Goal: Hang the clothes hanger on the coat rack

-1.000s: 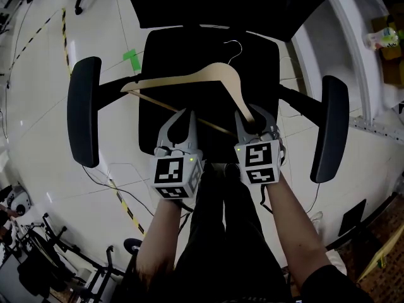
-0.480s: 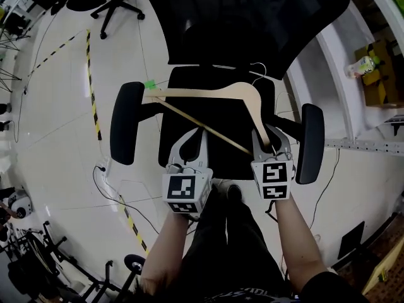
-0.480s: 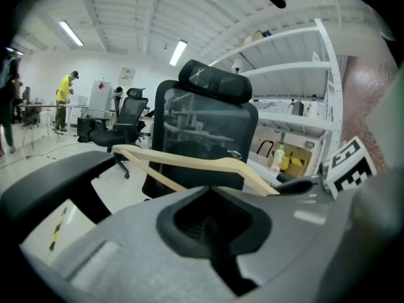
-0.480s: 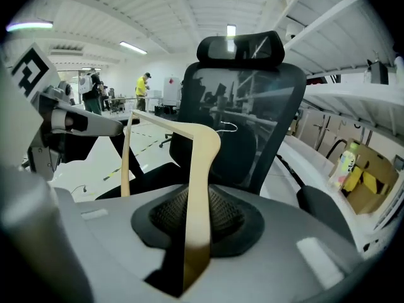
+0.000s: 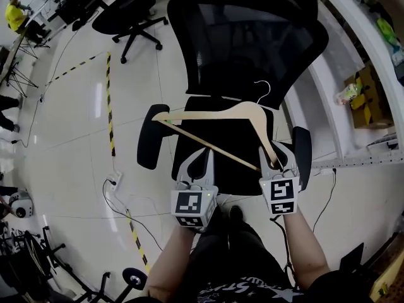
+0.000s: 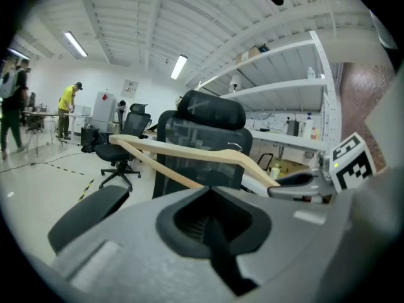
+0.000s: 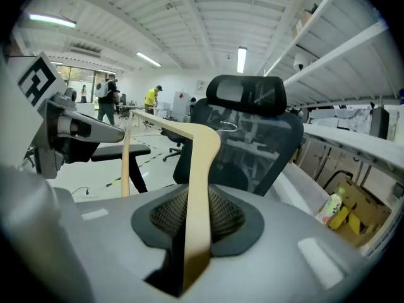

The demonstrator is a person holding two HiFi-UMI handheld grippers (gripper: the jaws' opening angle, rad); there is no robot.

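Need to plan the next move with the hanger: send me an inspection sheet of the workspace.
Surface: pale glossy floor with striped tape; no table seen.
Job's things: wooden hanger held above the chair seat, hook toward the backrest; coat rack not seen.
Clutter: bottle and cartons by the shelves on the right.
Grippers: right gripper shut on the end of one hanger arm; left gripper shut, empty, on the near side of the hanger's bar.
Cables: loose cables on the floor either side of the chair.
Surroundings: spare chairs; people at far desks.
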